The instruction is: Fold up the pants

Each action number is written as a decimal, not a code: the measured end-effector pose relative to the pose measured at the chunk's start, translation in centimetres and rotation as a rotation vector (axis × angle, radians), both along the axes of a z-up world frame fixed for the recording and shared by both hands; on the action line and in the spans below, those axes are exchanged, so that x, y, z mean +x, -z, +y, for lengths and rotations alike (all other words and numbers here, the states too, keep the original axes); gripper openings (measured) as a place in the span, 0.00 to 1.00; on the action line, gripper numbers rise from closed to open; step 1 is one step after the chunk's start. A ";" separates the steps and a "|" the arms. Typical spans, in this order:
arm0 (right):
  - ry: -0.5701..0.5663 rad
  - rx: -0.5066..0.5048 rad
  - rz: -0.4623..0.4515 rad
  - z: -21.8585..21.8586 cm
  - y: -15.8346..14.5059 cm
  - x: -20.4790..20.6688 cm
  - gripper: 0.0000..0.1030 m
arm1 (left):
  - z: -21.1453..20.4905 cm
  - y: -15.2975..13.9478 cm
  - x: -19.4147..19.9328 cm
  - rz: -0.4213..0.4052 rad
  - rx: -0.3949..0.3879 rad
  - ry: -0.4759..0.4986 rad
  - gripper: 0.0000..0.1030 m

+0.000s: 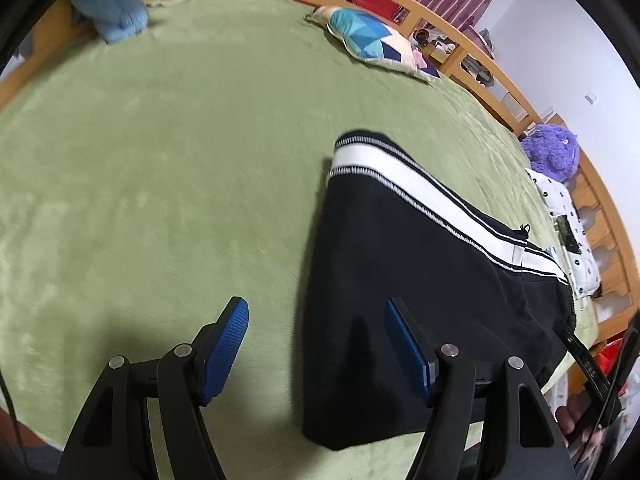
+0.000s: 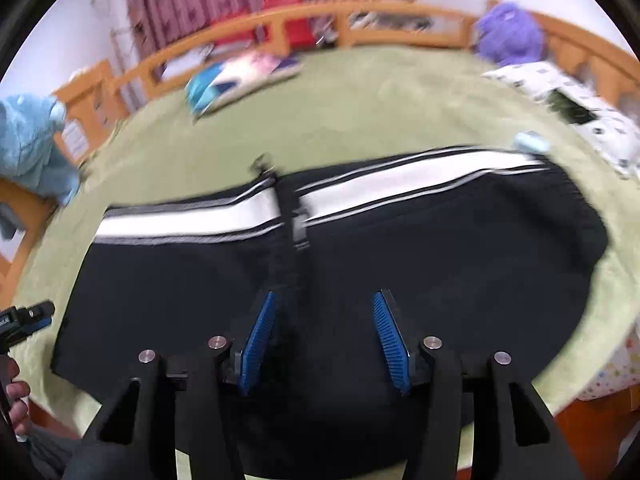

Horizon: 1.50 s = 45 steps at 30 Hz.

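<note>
Hovering over the near edge of the green plush bedspread (image 1: 160,160), the left gripper (image 1: 316,344) has its blue-padded fingers (image 1: 224,348) spread apart with nothing between them, the cuff end of the black pants with a white side stripe (image 1: 400,280) lying under its right finger. The right gripper (image 2: 322,340) hangs above the middle of those pants (image 2: 440,260), its fingers apart and empty. The garment lies flat along the bed's near side, stripe edge away. Farther off sit a blue patchwork cushion (image 1: 372,40), a purple plush toy (image 1: 554,154) and a wooden bed rail (image 1: 460,36).
</note>
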State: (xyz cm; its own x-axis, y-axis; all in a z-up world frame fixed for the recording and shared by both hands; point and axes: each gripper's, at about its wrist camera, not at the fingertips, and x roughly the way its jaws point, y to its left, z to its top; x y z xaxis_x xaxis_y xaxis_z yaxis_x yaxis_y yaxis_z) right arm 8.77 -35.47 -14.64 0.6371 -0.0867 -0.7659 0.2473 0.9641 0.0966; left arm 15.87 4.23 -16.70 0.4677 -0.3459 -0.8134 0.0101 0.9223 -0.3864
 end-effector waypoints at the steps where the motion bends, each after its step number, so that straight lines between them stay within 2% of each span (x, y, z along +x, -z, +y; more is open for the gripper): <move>1: 0.013 0.005 -0.011 -0.8 -0.3 -0.6 0.50 | -0.2 0.5 0.1 0.005 -0.004 0.001 0.66; 4: 0.066 0.011 -0.035 -3.8 -0.8 -2.2 0.50 | -0.9 1.8 0.7 0.021 0.000 0.009 0.66; 9: 0.170 0.016 -0.014 -9.0 -1.0 -4.6 0.50 | -2.4 3.0 2.6 0.040 0.019 0.046 0.66; 11: 0.227 0.025 -0.030 -11.7 -0.9 -5.7 0.61 | -2.8 3.2 3.4 0.048 0.010 0.043 0.66; 13: 0.259 0.075 -0.038 -14.7 0.1 -6.3 0.66 | -3.4 3.3 4.0 0.038 0.014 0.053 0.67; 16: 0.311 0.114 -0.001 -18.2 1.9 -6.2 0.67 | -3.6 3.6 4.3 0.031 0.001 0.054 0.73; 20: 0.304 0.232 -0.002 -21.6 4.8 -4.9 0.67 | -4.2 3.8 4.5 0.033 0.007 0.091 0.80; 23: 0.296 0.333 -0.063 -23.3 6.7 -3.1 0.68 | -4.6 3.9 4.8 0.019 0.013 0.112 0.81; 26: 0.307 0.391 -0.140 -24.5 7.5 -1.9 0.69 | -4.9 3.9 5.5 0.027 -0.015 0.123 0.80; 27: 0.309 0.402 -0.150 -24.7 7.6 -1.5 0.68 | -5.0 3.8 5.8 0.029 -0.029 0.132 0.78; 28: 0.306 0.402 -0.158 -24.7 7.7 -1.0 0.63 | -5.2 3.8 5.9 0.031 -0.038 0.136 0.68; 29: 0.309 0.387 -0.151 -24.7 7.8 -0.5 0.50 | -5.3 3.8 6.1 0.034 -0.046 0.138 0.64; 30: 0.316 0.357 -0.136 -24.4 7.7 -0.3 0.43 | -5.3 3.8 6.2 0.035 -0.053 0.133 0.52; 31: 0.319 0.331 -0.134 -24.2 7.6 -0.2 0.34 | -5.2 3.9 6.3 0.034 -0.078 0.131 0.35; 32: 0.316 0.330 -0.144 -24.0 7.5 -0.3 0.24 | -5.2 3.8 6.3 0.033 -0.100 0.137 0.27; 34: 0.324 0.340 -0.161 -23.6 6.8 -0.5 0.18 | -4.9 3.4 6.0 0.016 -0.125 0.136 0.14; 36: 0.332 0.297 -0.161 -22.6 5.6 -0.3 0.16 | -4.9 2.5 5.8 -0.013 -0.117 0.138 0.10; 41: 0.302 0.255 -0.202 -20.1 1.0 0.1 0.14 | -3.8 -0.8 5.4 -0.093 -0.124 0.138 0.09; 45: 0.259 0.215 -0.230 -17.0 -2.6 0.9 0.14 | -1.3 -2.3 5.2 -0.111 -0.160 0.142 0.09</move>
State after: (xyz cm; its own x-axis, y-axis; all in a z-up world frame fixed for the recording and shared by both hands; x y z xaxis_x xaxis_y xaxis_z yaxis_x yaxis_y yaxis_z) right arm 9.68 -52.45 -12.06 0.7722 -0.1198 -0.6240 0.4273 0.8246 0.3706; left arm 21.09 2.93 -14.37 0.4884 -0.5354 -0.6891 0.1862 0.8354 -0.5171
